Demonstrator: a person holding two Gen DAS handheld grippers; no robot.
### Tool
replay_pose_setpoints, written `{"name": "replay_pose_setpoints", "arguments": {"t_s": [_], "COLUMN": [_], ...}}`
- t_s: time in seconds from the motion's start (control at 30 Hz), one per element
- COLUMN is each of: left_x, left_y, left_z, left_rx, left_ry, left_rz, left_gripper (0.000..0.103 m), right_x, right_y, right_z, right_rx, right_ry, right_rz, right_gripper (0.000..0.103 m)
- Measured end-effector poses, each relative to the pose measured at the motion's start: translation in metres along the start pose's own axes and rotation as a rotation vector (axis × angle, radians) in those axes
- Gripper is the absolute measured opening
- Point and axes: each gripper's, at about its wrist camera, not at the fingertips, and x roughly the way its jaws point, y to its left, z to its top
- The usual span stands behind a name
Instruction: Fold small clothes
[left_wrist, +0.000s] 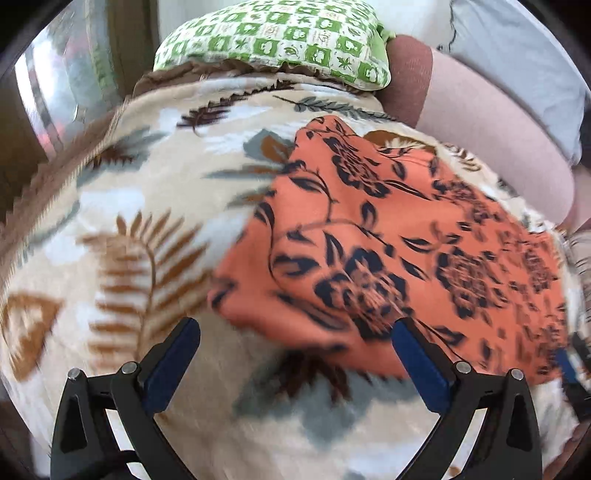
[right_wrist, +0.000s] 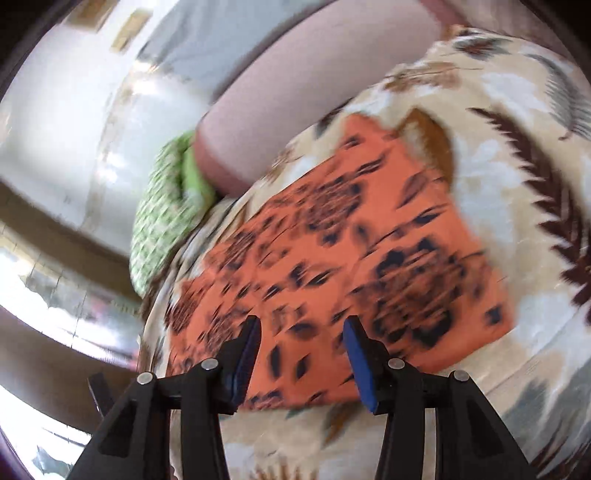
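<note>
From the left wrist view, the orange cloth with a dark navy flower print (left_wrist: 388, 251) lies spread on a cream fleece blanket patterned with brown and grey-blue leaves (left_wrist: 122, 206), which covers the bed or couch underneath. The cloth sits to the right of the middle, one rumpled corner pointing away toward a green-and-white checked pillow (left_wrist: 280, 40) at the far edge of the blanket. To the right of that pillow a pale pink bolster with a brown end (left_wrist: 480, 122) runs along the blanket's side, with a grey-blue cushion (left_wrist: 517, 66) behind it. The left gripper (left_wrist: 295, 336) is released, its black arms with blue pads spread wide; the right-hand pad is just at the near hem of the cloth, the left-hand pad over bare blanket, and nothing is between them. The picture is smeared by motion, so whether the pad touches the fabric I cannot tell. From the right wrist view, the same orange cloth (right_wrist: 332, 243) lies flat on the leaf blanket (right_wrist: 517, 122), seen from another side and much blurred. The right gripper (right_wrist: 303, 332) hangs over the near part of the cloth with its blue pads parted and nothing caught between them, only the cloth's surface showing in the gap. Beyond the cloth are the pink bolster (right_wrist: 295, 92) and the green checked pillow (right_wrist: 162, 218), the pillow tucked against the bolster's brown end.
</note>
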Motion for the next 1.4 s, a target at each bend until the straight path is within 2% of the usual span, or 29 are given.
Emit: {"name": "replay_pose_setpoints", "arguments": {"t_s": [0.1,0.17,0.2,0.3,0.43,0.5,0.53,0.67,0.7,0.73,0.77,0.83,0.9,1.0,1.03,1.07,1.13,1.2,1.27,1.3,1.4], "left_x": [-0.005,-0.004,-0.003,0.002,0.019,0.025,0.029,0.045,0.044,0.043,0.042,0.043,0.042,0.042,0.044,0.046,0.046,0.043,0.042,0.041,0.038], "left_y": [0.005,0.010,0.010,0.000,-0.011,-0.012,-0.011,-0.001,-0.002,-0.003,-0.005,-0.006,-0.001,0.002,0.003,0.004,0.001,-0.006,-0.011,-0.012,-0.010], "left_z": [-0.028,-0.042,-0.043,-0.037,-0.028,-0.017,-0.010,0.004,0.004,0.004,0.004,0.001,-0.001,-0.002,-0.002,-0.003,-0.001,-0.001,-0.002,-0.003,0.000], "left_rx": [-0.055,-0.130,-0.151,-0.143,-0.148,-0.175,-0.195,-0.294,-0.304,-0.303,-0.291,-0.268,-0.276,-0.265,-0.285,-0.303,-0.299,-0.255,-0.206,-0.195,-0.200], "left_ry": [0.012,0.038,0.046,0.029,0.042,0.019,0.017,0.020,0.010,0.002,-0.010,-0.025,-0.036,-0.037,-0.028,-0.024,-0.034,-0.048,-0.065,-0.072,-0.089], "left_rz": [-0.054,-0.149,-0.180,-0.224,-0.266,-0.290,-0.310,-0.370,-0.368,-0.357,-0.330,-0.277,-0.289,-0.286,-0.300,-0.323,-0.345,-0.311,-0.251,-0.238,-0.256], "left_gripper": [0.103,0.102,0.102,0.102,0.094,0.083,0.073,0.071,0.070,0.059,0.044,0.029,0.028,0.028,0.033,0.044,0.052,0.052,0.035,0.032,0.025], "right_x": [0.008,0.013,0.014,0.020,0.031,0.034,0.035,0.039,0.040,0.042,0.044,0.048,0.053,0.070,0.085,0.094,0.098,0.097,0.095,0.093,0.085], "right_y": [0.023,0.033,0.038,0.042,0.035,0.033,0.032,0.029,0.029,0.030,0.033,0.040,0.046,0.051,0.051,0.051,0.055,0.059,0.056,0.054,0.047], "right_z": [-0.018,-0.028,-0.032,-0.041,-0.042,-0.038,-0.035,-0.026,-0.025,-0.023,-0.022,-0.022,-0.023,-0.028,-0.033,-0.036,-0.043,-0.043,-0.042,-0.041,-0.038], "right_rx": [-0.066,-0.097,-0.111,-0.129,-0.104,-0.106,-0.103,-0.091,-0.092,-0.096,-0.106,-0.131,-0.144,-0.154,-0.163,-0.172,-0.222,-0.231,-0.206,-0.189,-0.124], "right_ry": [0.023,0.027,0.029,0.039,0.075,0.074,0.074,0.067,0.068,0.068,0.067,0.059,0.049,0.087,0.144,0.181,0.167,0.174,0.181,0.184,0.216], "right_rz": [0.005,0.016,0.019,-0.001,-0.006,-0.015,-0.014,-0.016,-0.013,-0.010,-0.007,-0.011,-0.009,-0.010,-0.039,-0.063,-0.103,-0.111,-0.091,-0.075,0.005], "right_gripper": [0.049,0.040,0.039,0.039,0.039,0.039,0.039,0.039,0.039,0.039,0.039,0.039,0.039,0.039,0.039,0.038,0.038,0.038,0.038,0.038,0.040]}}
